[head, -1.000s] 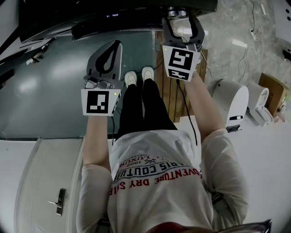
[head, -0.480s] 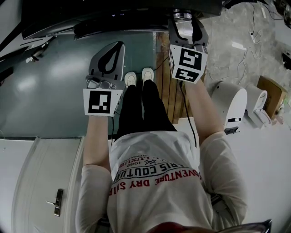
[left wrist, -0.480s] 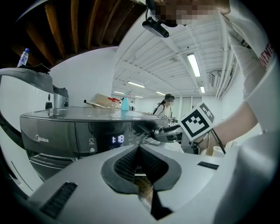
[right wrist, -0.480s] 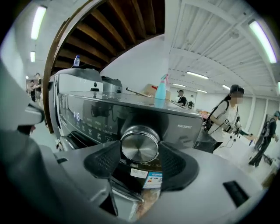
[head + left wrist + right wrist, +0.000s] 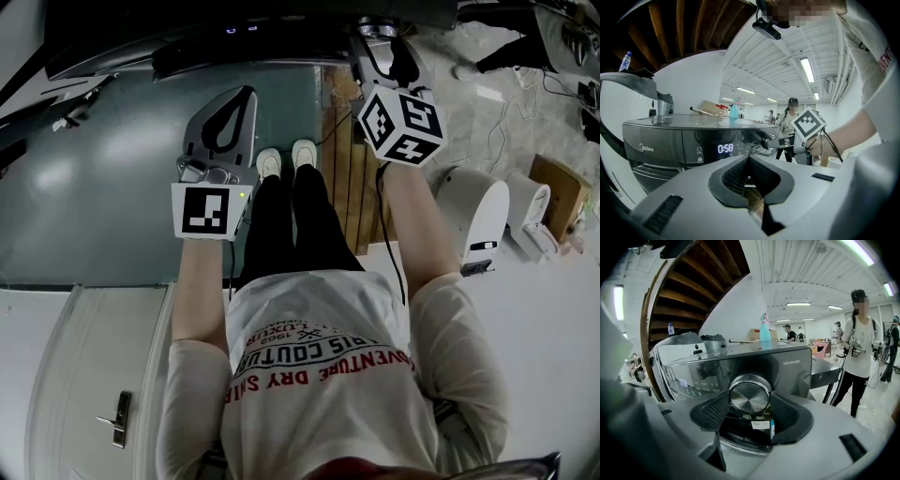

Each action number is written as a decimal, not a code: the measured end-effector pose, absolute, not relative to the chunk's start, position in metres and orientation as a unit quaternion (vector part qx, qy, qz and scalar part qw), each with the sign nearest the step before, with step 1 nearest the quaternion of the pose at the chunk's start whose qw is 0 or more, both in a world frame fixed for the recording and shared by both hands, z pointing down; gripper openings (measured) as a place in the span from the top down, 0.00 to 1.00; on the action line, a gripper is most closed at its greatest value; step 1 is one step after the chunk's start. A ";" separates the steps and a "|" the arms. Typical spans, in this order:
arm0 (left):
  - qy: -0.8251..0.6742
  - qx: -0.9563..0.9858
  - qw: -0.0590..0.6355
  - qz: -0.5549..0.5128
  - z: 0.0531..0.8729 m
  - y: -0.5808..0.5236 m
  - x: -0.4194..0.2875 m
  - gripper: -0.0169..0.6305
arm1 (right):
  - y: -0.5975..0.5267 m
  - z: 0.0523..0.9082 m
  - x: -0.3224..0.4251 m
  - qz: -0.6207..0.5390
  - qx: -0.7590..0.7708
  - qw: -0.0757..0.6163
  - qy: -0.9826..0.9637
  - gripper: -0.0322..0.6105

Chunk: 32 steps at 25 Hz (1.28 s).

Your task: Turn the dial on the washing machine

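Rolling to the side since a second ago, the marker cube (image 5: 403,125) of the right tool (image 5: 382,49) is now showing two faces to the head view instead of one. It is also sitting a little further toward 3 o'clock, while the left tool (image 5: 241,94) is staying where it was.

The dial (image 5: 749,398), a round disc of brushed metal, is sitting on the front of the washing machine (image 5: 790,369), at its right end. In the head view it is lying at 12 o'clock, at the top edge.

The right tool is grasping this dial. In the right gripper view the two dark ribbed pads (image 5: 711,412) are pressing on its rim at 9 o'clock and at 3 o'clock, and the disc is filling the gap between them.

The left tool is clenched on nothing, its jaws meeting tip to tip. It is hanging in the air in front of the machine, well apart from the dial, toward 9 o'clock of the right tool.

In the left gripper view a lit display (image 5: 725,148) is reading 0:58 on the dark front. A blue spray bottle (image 5: 763,330) is standing upright on top of the machine. At 3 o'clock in the right gripper view a person (image 5: 857,352) in a white shirt is standing in the room beyond.
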<state>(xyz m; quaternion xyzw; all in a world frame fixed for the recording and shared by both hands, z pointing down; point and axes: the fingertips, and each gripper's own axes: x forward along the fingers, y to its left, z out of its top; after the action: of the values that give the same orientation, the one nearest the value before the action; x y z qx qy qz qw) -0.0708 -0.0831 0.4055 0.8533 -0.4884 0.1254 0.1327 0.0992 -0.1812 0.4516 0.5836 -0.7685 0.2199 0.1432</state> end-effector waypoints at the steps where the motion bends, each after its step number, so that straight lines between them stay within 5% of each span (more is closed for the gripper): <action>1: -0.487 0.854 0.132 0.125 0.406 -0.083 -0.071 0.95 | -0.181 0.452 0.099 0.216 0.584 0.147 -0.768 0.50; 17: -0.477 0.858 0.138 0.133 0.414 -0.084 -0.069 0.95 | -0.175 0.450 0.086 -0.146 0.556 0.376 -0.727 0.46; 24: -0.475 0.859 0.141 0.131 0.415 -0.085 -0.065 0.95 | -0.174 0.452 0.084 -0.111 0.559 0.362 -0.738 0.51; 32: -0.474 0.859 0.139 0.136 0.415 -0.085 -0.066 0.95 | -0.178 0.445 0.087 0.030 0.579 0.267 -0.770 0.51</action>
<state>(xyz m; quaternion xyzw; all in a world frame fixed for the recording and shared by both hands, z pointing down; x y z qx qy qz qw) -0.0658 -0.0849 0.4150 0.8591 -0.4737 0.1355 0.1385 0.0868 -0.1775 0.4446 0.5791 -0.7697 0.0304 0.2670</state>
